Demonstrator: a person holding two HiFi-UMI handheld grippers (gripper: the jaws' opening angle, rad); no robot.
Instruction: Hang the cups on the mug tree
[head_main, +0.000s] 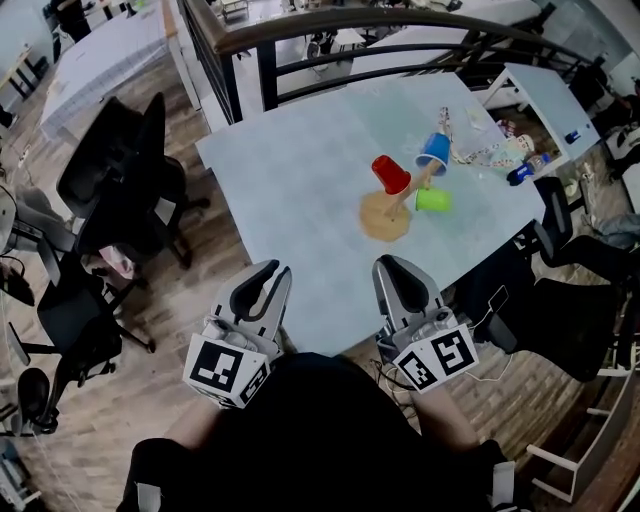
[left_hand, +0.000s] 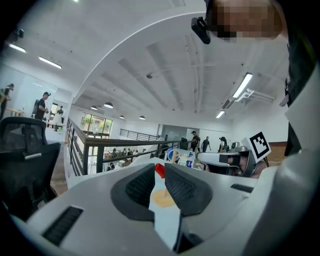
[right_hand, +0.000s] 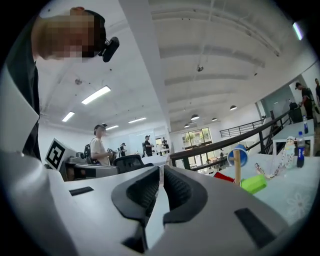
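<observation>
Cups (head_main: 391, 175) on mug tree (head_main: 385, 218), left gripper (head_main: 272, 270) ajar (empty), right gripper (head_main: 389, 263) seemingly clenched.

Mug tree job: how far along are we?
Looks done: red cup, blue cup and green cup all hang on the mug tree. In hand: nothing; left gripper and right gripper are both empty, at the table's near edge. Left: no further cup in sight.

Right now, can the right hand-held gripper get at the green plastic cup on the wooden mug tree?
Probably yes: only bare pale blue table lies between the right hand-held gripper and the green plastic cup. Its jaws are shut; open them first.
</observation>
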